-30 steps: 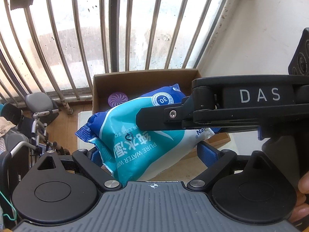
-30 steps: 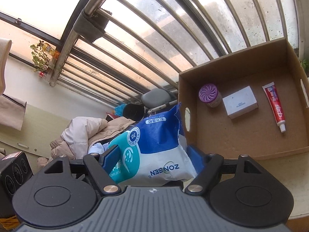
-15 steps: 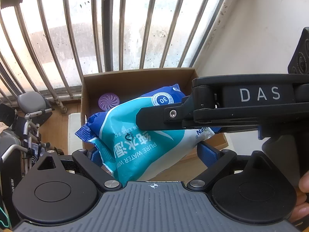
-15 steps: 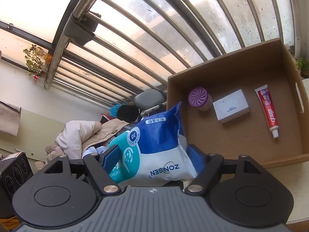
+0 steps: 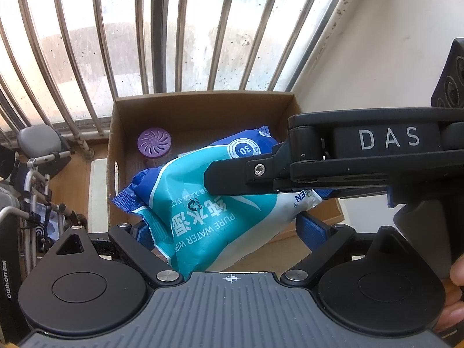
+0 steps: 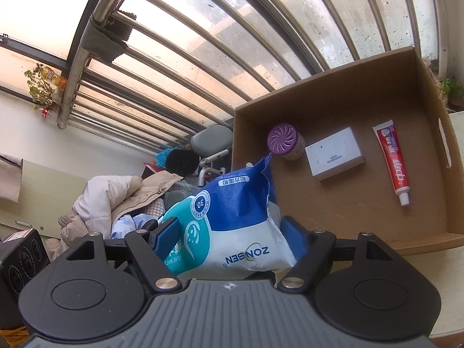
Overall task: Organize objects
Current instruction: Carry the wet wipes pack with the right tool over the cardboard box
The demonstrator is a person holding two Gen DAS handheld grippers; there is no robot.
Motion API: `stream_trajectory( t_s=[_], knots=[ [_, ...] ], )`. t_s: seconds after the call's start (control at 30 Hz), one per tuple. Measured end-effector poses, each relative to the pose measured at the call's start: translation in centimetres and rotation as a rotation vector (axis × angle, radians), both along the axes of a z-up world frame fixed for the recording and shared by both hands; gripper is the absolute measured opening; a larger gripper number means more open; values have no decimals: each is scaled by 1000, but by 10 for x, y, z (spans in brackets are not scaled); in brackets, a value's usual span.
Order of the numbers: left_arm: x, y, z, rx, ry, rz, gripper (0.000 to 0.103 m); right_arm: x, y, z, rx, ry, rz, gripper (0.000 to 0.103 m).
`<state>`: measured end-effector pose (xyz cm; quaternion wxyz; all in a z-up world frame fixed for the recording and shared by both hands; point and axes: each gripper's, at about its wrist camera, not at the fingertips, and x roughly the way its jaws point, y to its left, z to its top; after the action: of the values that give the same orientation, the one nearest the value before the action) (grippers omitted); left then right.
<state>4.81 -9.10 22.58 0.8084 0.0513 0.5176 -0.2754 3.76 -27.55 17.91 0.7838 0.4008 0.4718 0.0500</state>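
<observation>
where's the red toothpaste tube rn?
Right wrist view, right side: the red toothpaste tube lies flat on the floor of the brown cardboard box, right of the small white carton, cap toward the camera.

Cardboard box: near half of floor bare and open from above. Purple-lidded jar, white carton and toothpaste tube line the far side; window bars stand beyond.

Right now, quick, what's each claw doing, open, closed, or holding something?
Left claw: closed on the wet wipes pack.
Right claw: closed on the same wet wipes pack, near its other end.
</observation>
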Motion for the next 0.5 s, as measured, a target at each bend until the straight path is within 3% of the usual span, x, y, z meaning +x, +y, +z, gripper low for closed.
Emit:
stream_trajectory(
  t_s=[0.5],
  knots=[
    [19,-5,-25,38,52,11,95,18,-10,-32,41,49,22,80]
  ],
)
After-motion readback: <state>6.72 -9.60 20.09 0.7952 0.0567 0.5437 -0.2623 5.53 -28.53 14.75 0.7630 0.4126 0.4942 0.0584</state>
